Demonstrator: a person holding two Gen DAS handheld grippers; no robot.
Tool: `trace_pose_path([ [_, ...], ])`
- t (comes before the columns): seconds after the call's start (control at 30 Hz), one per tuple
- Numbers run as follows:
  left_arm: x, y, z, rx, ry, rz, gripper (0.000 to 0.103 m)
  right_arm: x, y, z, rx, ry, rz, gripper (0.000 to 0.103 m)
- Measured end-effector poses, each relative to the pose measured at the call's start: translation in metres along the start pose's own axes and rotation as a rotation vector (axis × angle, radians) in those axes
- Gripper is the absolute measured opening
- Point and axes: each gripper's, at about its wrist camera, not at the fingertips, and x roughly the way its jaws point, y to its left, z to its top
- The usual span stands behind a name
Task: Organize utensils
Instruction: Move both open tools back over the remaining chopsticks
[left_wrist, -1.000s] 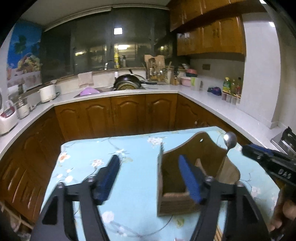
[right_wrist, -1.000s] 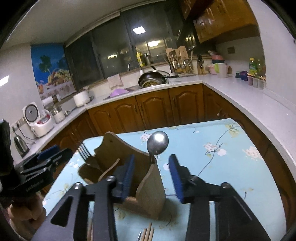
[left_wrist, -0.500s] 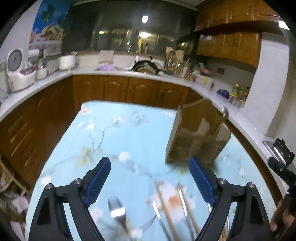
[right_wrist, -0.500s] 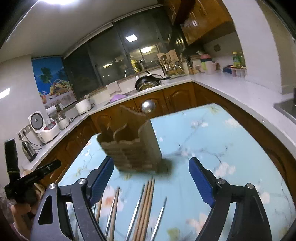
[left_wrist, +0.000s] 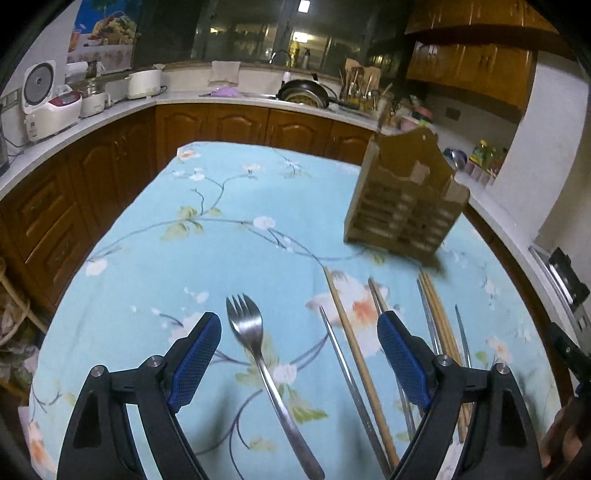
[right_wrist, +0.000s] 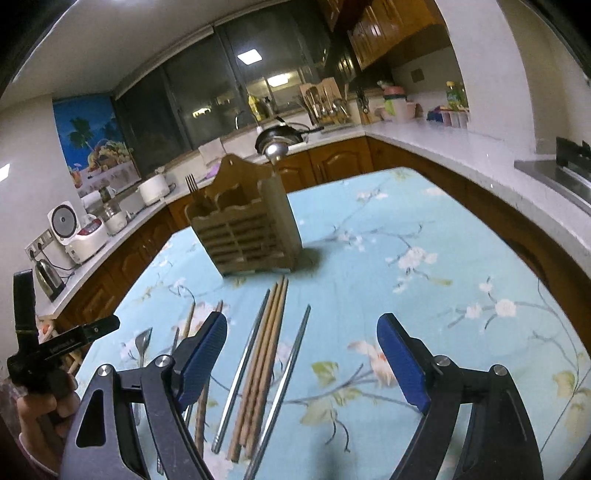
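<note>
A wooden utensil holder (left_wrist: 404, 201) stands on the blue floral tablecloth (left_wrist: 221, 240); it also shows in the right wrist view (right_wrist: 243, 229), with a fork (right_wrist: 191, 184) and a spoon (right_wrist: 276, 150) standing in it. A metal fork (left_wrist: 258, 350) lies on the cloth between the fingers of my open left gripper (left_wrist: 299, 354). Wooden and metal chopsticks (left_wrist: 351, 343) lie to its right. My right gripper (right_wrist: 301, 358) is open and empty above the chopsticks (right_wrist: 266, 354). The left gripper (right_wrist: 62, 343) shows at the left of the right wrist view.
Wooden cabinets and a white counter (left_wrist: 110, 107) run around the table, with rice cookers (left_wrist: 48, 99), a pan (left_wrist: 303, 94) by the sink, and bottles (left_wrist: 484, 151). A stove edge (right_wrist: 554, 177) is at the right.
Both grippers have pulled back from the holder and tilted down toward the table. The loose fork and chopsticks have come into view. Both jaws are spread wider than a second ago.
</note>
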Motion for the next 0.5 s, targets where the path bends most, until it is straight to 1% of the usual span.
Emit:
trace_pose_path([
  [0.17, 0.001, -0.004, -0.001, 0.007, 0.019, -0.001, 0.087, 0.007, 0.000, -0.010, 0.003, 0.038, -0.002, 0.085],
  [0.33, 0.004, -0.003, 0.001, 0.003, 0.037, 0.007, 0.087, 0.013, 0.003, -0.008, -0.002, 0.049, 0.007, 0.085],
  [0.5, 0.015, -0.004, 0.006, -0.004, 0.067, 0.005, 0.086, 0.023, 0.006, -0.005, -0.001, 0.066, 0.010, 0.084],
])
